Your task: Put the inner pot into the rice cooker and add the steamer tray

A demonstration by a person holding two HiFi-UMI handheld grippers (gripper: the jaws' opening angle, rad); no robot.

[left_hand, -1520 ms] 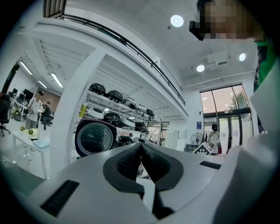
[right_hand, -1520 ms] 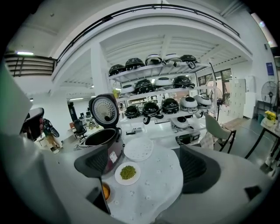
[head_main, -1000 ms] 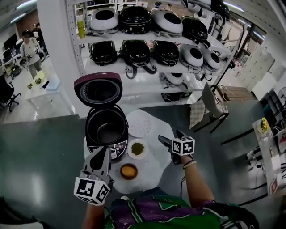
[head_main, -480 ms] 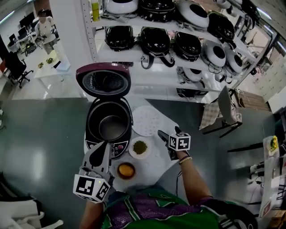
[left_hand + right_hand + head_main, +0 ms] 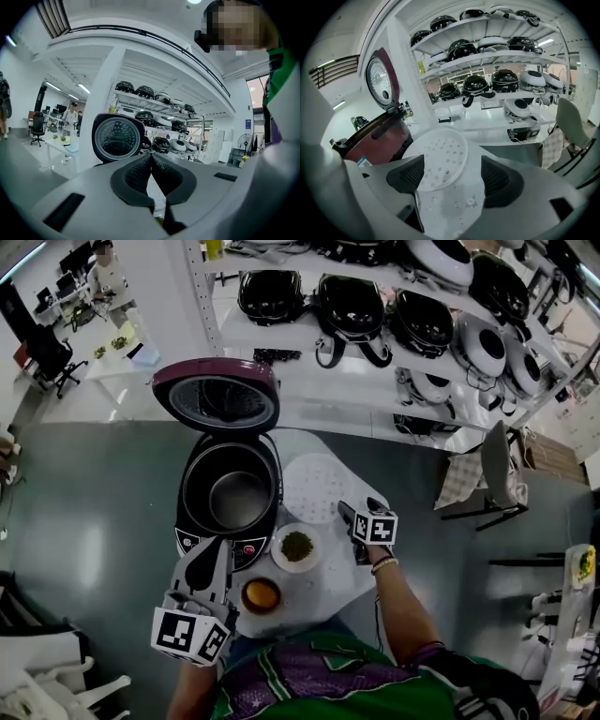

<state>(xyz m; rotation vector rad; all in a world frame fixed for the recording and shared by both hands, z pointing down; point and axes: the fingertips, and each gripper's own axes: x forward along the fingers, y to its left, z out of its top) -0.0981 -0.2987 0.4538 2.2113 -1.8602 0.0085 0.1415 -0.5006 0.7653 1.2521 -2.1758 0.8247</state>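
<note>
Right gripper view shows your right claw point(image 5: 452, 176) with its jaws apart, though they have just been closing. The near edge of the white perforated steamer tray point(image 5: 443, 157) sits in the gap, and neither pad presses on it. In the head view the tray lies flat on the white worktop point(image 5: 319, 582), just right of the rice cooker point(image 5: 248, 549). Your left claw point(image 5: 151, 164) has its jaws together with nothing between them, low by the cooker's front panel. The inner pot point(image 5: 236, 498) sits inside the cooker, whose lid point(image 5: 216, 395) stands open. At lower centre, a dish of green bits point(image 5: 297, 547) and a bowl of something yellow point(image 5: 262, 594) rest on the worktop. Shelves of cookers point(image 5: 394, 324) fill the top of the frame.
</note>
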